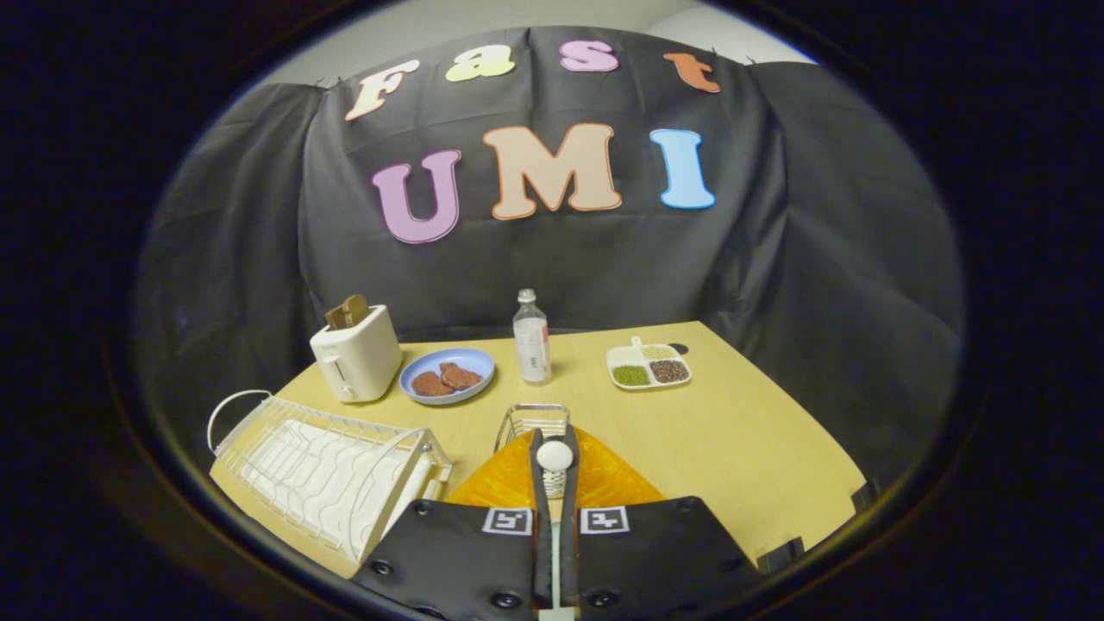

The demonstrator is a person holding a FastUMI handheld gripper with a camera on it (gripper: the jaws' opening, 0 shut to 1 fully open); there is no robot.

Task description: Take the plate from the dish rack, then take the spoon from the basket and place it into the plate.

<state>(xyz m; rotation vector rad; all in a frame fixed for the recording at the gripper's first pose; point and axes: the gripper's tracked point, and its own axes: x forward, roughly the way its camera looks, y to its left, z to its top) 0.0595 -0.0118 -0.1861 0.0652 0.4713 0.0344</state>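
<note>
My gripper (554, 444) is shut on a white spoon (555, 456). The spoon's handle runs back between the two fingers and its rounded bowl sticks out at their tips. Right under the fingers an orange translucent plate (608, 483) lies flat on the wooden table, and the spoon hangs over its middle. Just beyond the fingertips stands a small wire basket (533, 418). The white wire dish rack (328, 479) sits to the left of the plate, with no dishes in it.
Further back on the table (759, 448) are a white toaster (356, 354) holding bread, a blue plate (448, 374) with brown patties, a clear bottle (532, 338) and a white divided tray (649, 366) of grains. Black cloth walls close the back and sides.
</note>
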